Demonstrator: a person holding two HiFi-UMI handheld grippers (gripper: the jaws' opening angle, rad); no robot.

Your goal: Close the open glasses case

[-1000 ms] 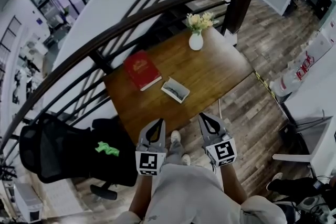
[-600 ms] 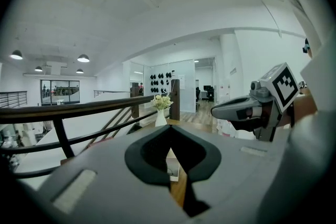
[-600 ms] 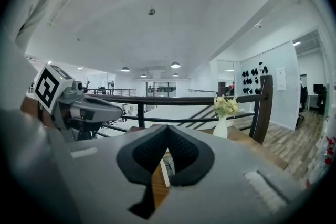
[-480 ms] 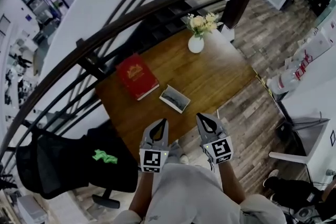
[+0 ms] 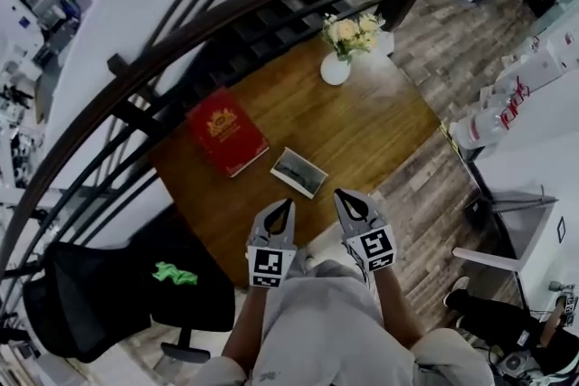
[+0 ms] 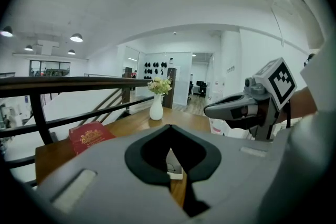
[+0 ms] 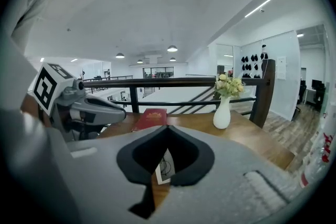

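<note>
The open glasses case [image 5: 299,172] is a light, flat box lying near the front of the wooden table [image 5: 380,122]. It shows through the jaw opening in the left gripper view [image 6: 175,163] and in the right gripper view [image 7: 163,166], where a pair of glasses is visible in it. My left gripper [image 5: 287,204] and right gripper [image 5: 337,193] hang side by side at the table's near edge, a little short of the case. Both are shut with tips meeting and nothing between them [image 6: 169,126] [image 7: 167,126].
A red book [image 5: 226,131] lies left of the case. A white vase [image 5: 335,70] with flowers stands at the table's far side. A dark stair railing [image 5: 181,41] runs behind the table. A black chair [image 5: 99,294] with a green item stands at the left.
The table and case have drawn nearer to both grippers, which now reach the table's front edge. Both grippers stay shut.
</note>
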